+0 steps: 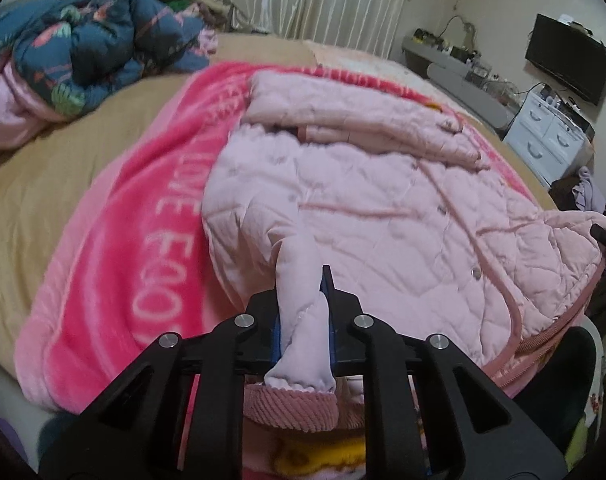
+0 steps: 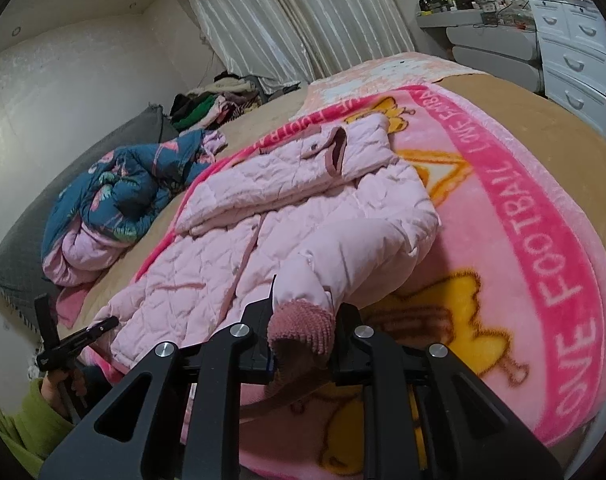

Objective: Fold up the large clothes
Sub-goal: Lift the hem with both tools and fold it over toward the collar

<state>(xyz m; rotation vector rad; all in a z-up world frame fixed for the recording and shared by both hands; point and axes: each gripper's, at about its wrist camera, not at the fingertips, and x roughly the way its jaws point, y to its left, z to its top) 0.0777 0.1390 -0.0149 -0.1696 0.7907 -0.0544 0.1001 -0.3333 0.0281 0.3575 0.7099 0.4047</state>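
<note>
Jacket on blanket on bed; quilt behind-left.

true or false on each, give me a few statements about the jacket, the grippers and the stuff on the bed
1. The left gripper is shut on the pink jacket. True.
2. The right gripper is open and empty. False: it is shut on the jacket's ribbed cuff.
3. The jacket lies on a pink blanket with white lettering. True.
4. The blue floral quilt covers the jacket. False: it is bunched up apart from it.
</note>
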